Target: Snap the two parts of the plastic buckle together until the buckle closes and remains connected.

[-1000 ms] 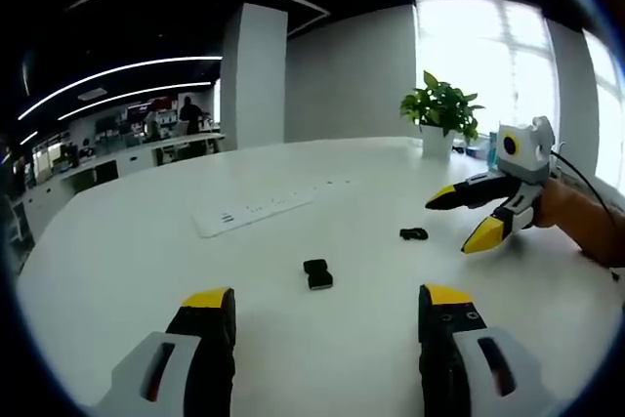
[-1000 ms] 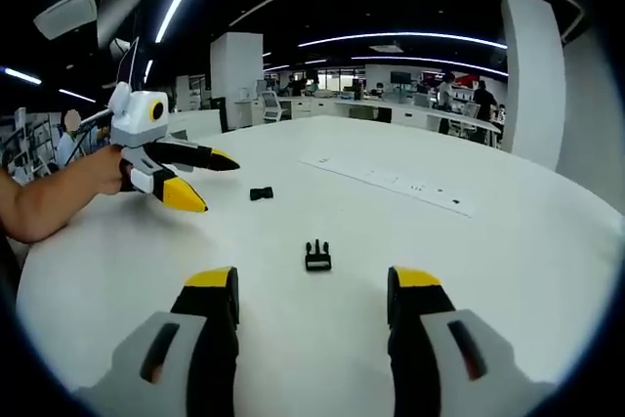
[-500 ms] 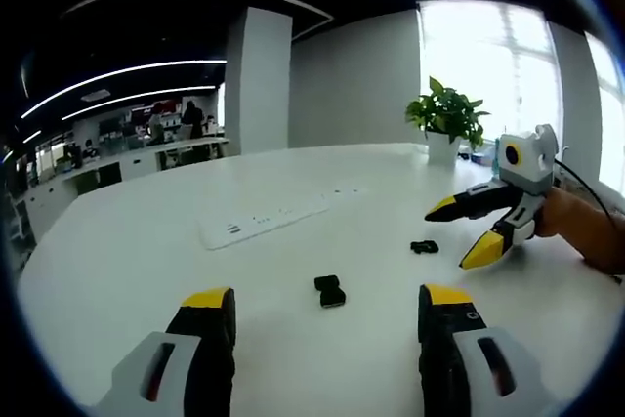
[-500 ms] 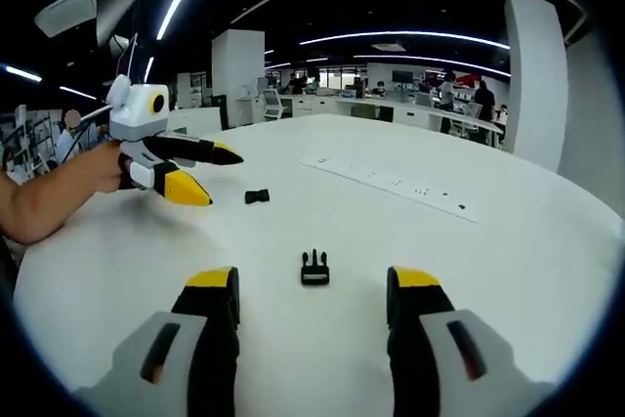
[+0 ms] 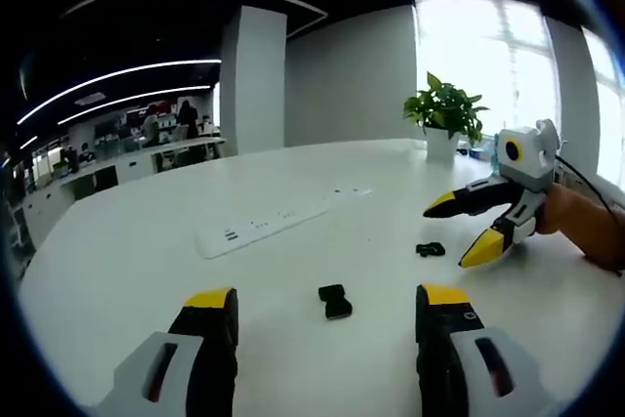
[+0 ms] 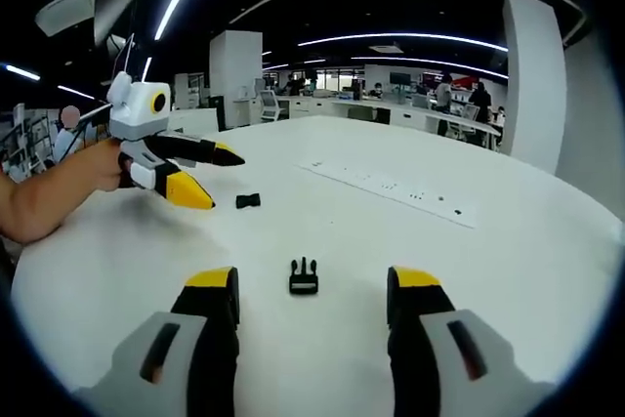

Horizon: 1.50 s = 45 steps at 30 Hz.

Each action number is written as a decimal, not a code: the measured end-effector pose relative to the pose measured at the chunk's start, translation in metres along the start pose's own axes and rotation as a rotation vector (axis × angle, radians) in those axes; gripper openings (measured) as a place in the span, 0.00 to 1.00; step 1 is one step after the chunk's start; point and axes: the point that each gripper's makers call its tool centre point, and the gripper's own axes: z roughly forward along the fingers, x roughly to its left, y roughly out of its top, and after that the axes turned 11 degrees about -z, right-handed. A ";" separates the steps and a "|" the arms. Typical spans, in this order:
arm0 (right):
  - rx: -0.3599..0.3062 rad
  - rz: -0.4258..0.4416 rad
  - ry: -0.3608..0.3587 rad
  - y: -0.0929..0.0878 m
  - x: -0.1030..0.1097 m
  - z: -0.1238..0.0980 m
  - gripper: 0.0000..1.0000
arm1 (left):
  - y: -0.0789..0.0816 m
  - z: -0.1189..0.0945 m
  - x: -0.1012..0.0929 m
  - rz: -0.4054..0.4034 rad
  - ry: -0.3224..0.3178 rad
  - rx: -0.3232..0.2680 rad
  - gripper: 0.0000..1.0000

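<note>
Yellow-tipped left tongs (image 5: pixel 322 310) and right tongs (image 6: pixel 308 290) hang spread and empty over the white counter (image 6: pixel 508 271). Socket piece (image 5: pixel 335 301) and pronged piece (image 6: pixel 304 277) lie apart mid-counter; nothing is gripped or joined yet.

Matt black plastic buckle halves (image 5: pixel 335 301) (image 6: pixel 304 277) lie on a smooth white table (image 5: pixel 146 271).

Each handheld tool has two black jaws capped with yellow tips, set in light grey housings with dark slots on their upper faces. This shows on the left tool (image 5: pixel 323 312) and the right tool (image 6: pixel 311 292) alike. Seen from across the table, each tool carries a white body, and a thin dark cable trails back from it. The person's forearm (image 6: pixel 49 197) is bare, with no sleeve.
</note>
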 end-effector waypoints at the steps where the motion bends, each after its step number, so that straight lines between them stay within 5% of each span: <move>1: 0.000 -0.001 -0.002 0.000 -0.001 0.000 0.61 | 0.000 0.001 0.000 0.004 -0.001 0.002 0.75; 15: -0.005 -0.002 0.002 0.006 -0.007 0.014 0.60 | 0.004 0.001 -0.003 -0.012 -0.012 -0.010 0.75; 20: 0.006 -0.017 0.007 0.002 -0.003 0.014 0.59 | -0.007 0.001 -0.009 0.019 -0.015 0.021 0.74; 27: -0.009 -0.054 -0.006 0.005 0.000 0.005 0.55 | -0.019 0.000 -0.007 0.038 0.004 0.042 0.68; 45: 0.000 -0.075 -0.021 0.000 0.005 0.006 0.45 | -0.015 0.003 -0.002 0.052 0.017 0.037 0.54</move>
